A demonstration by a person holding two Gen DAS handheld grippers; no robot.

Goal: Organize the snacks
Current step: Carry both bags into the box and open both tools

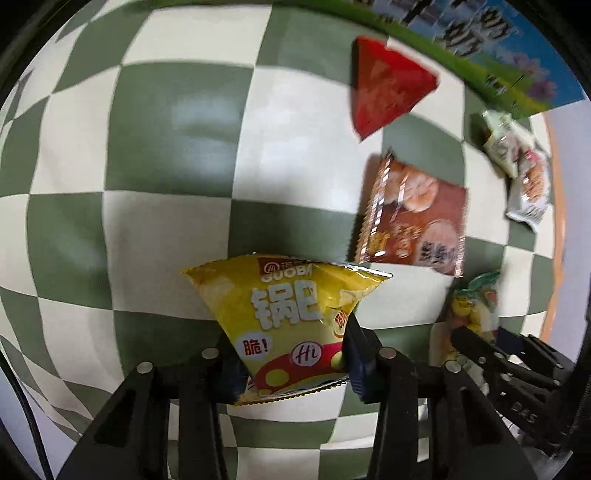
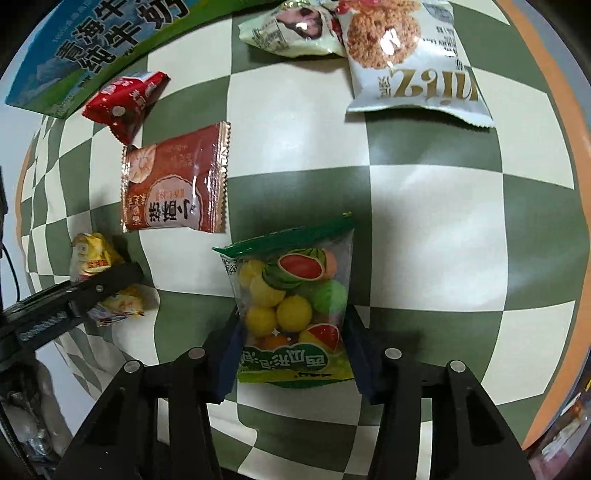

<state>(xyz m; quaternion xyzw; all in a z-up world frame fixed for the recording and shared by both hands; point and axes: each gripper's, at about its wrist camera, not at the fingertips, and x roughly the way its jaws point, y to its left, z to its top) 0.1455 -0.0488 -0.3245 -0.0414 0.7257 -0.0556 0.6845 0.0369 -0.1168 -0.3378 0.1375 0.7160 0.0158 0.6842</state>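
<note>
My left gripper (image 1: 291,363) is shut on a yellow guoba snack bag (image 1: 284,314), held above the checkered cloth. My right gripper (image 2: 293,350) is shut on a clear bag of fruit-shaped gummies with a green top (image 2: 291,295). In the right wrist view the left gripper and its yellow bag (image 2: 92,258) show at the left. In the left wrist view the right gripper and gummy bag (image 1: 472,310) show at the lower right. A brown pastry packet (image 1: 413,218) (image 2: 173,181) and a red triangular packet (image 1: 388,85) (image 2: 125,99) lie on the cloth.
A blue-green milk carton box (image 2: 92,48) (image 1: 491,48) stands at the back. A white oat-cookie bag (image 2: 406,59) and a pale green packet (image 2: 291,33) lie at the far right. The green-and-cream checkered cloth (image 2: 443,221) covers a round table with an orange rim (image 2: 569,332).
</note>
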